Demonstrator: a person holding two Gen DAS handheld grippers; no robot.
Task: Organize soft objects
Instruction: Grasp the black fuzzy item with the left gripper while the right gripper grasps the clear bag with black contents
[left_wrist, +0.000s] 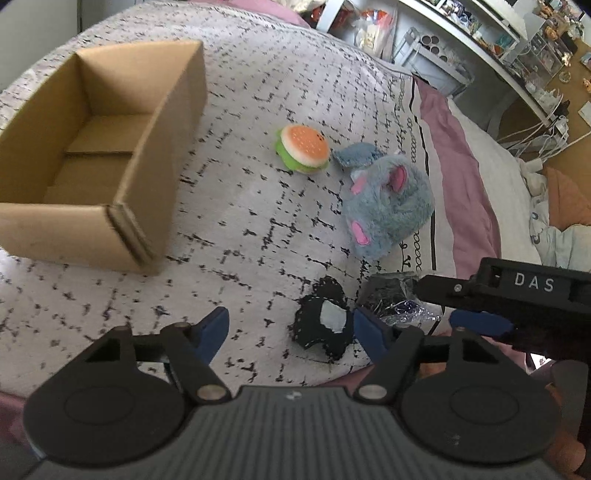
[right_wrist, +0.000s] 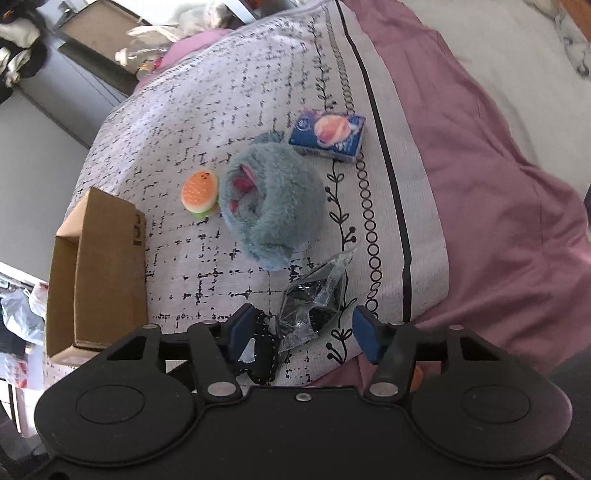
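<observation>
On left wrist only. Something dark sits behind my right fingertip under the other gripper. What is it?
Observer: A crinkled clear plastic packet with dark contents, lying flat on the bedspread. The right gripper is open right above it.
Operator: Anything past the grey plush that I'm missing?
Observer: Yes, a small blue pack with an orange picture lies on the far side of the grey plush, by the bedspread's patterned border.
Operator: Any marking on the box?
Observer: Black print on the outer side wall of the cardboard box; too blurred to read.
</observation>
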